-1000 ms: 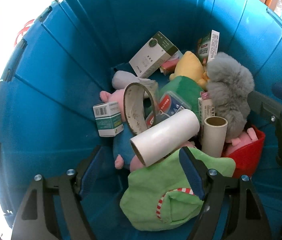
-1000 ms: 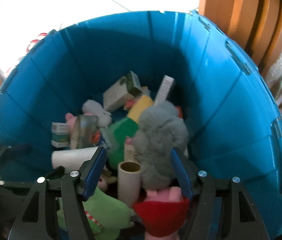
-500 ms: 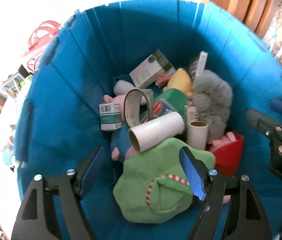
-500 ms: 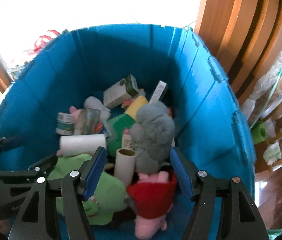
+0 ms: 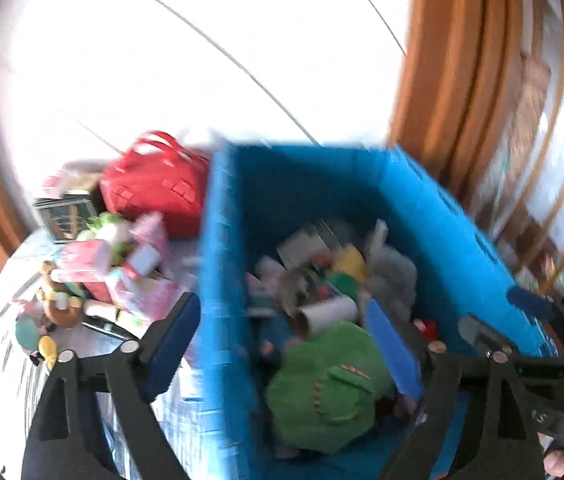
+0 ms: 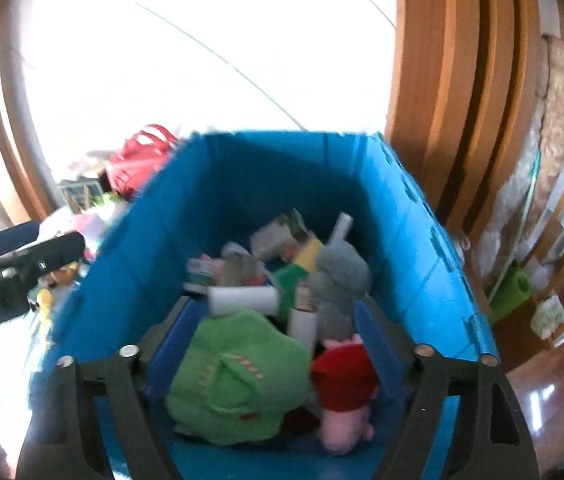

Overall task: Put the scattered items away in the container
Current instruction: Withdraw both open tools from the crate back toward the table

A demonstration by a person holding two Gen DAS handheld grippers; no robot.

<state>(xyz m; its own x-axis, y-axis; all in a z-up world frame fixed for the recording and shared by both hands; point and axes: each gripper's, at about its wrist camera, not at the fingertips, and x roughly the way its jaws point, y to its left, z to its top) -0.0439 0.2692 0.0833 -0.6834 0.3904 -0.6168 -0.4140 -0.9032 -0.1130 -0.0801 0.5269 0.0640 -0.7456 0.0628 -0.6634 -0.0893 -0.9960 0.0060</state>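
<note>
Both grippers hang above a blue bin (image 6: 434, 280), their jaws spread wide with nothing between them. The left gripper (image 5: 282, 344) straddles the bin's near left wall, one finger outside it and the other over the contents. The right gripper (image 6: 278, 344) sits over the bin's near end, both fingers inside the rim line.

Closest in the bin lies a green plush toy (image 6: 238, 380), bunched up with a red-and-white striped trim showing. Just beside it on the right is a pink plush pig (image 6: 344, 400) in a red dress, lying head down toward the camera. Past these a white paper roll (image 6: 242, 300) lies on its side across the heap, and a shorter cardboard tube (image 6: 302, 322) stands beside it. A grey fluffy toy (image 6: 340, 280) rises against the tube. Farther back sit a yellow toy (image 6: 310, 250), a small green-and-white box (image 6: 200, 270), and a larger white-and-green carton (image 6: 278, 232) tilted near the far wall; blur hides finer detail.

Outside the bin, on the left, a heap of scattered items (image 5: 110, 276) rests on a pale table (image 5: 18, 360): pink packets, small figures, a dark box. Behind them stands a red bag (image 5: 154, 188), touching or nearly touching the bin's far left corner. Wooden frames (image 6: 462, 80) rise at the right.
</note>
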